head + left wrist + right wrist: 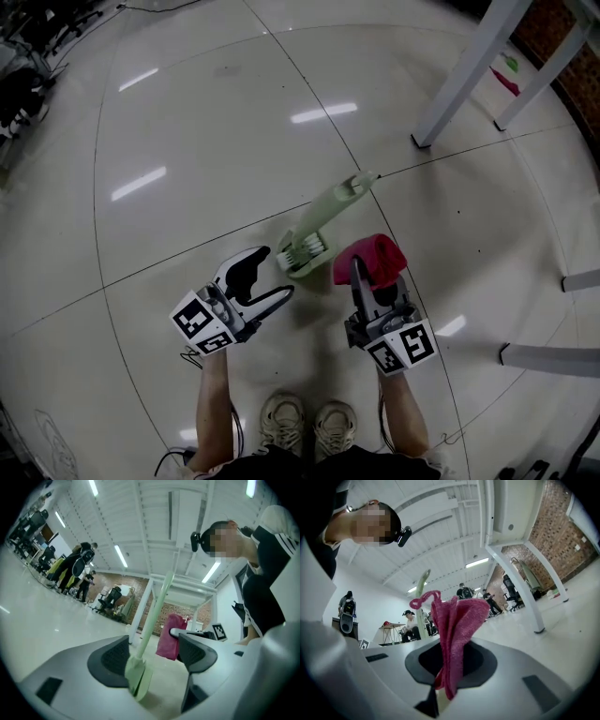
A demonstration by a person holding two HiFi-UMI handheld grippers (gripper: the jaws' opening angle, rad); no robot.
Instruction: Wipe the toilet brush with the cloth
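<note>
A pale green toilet brush [323,223] is on the white tiled floor just ahead of both grippers, its bristle end [302,251] nearest them. My left gripper [278,274] stands open right beside that end. In the left gripper view the brush [138,674] shows between the jaws, close against the left pad [110,660], with a gap to the right pad [199,654]; its handle rises steeply. My right gripper [361,274] is shut on a red cloth [375,255]. The cloth [457,620] sticks up, bunched, from between the jaws of the right gripper [449,665].
White table legs [461,80] stand on the floor at the back right, and more white legs [553,357] lie low at the right. The person's shoes [309,427] are just behind the grippers. People and office chairs [82,576] are far off in the hall.
</note>
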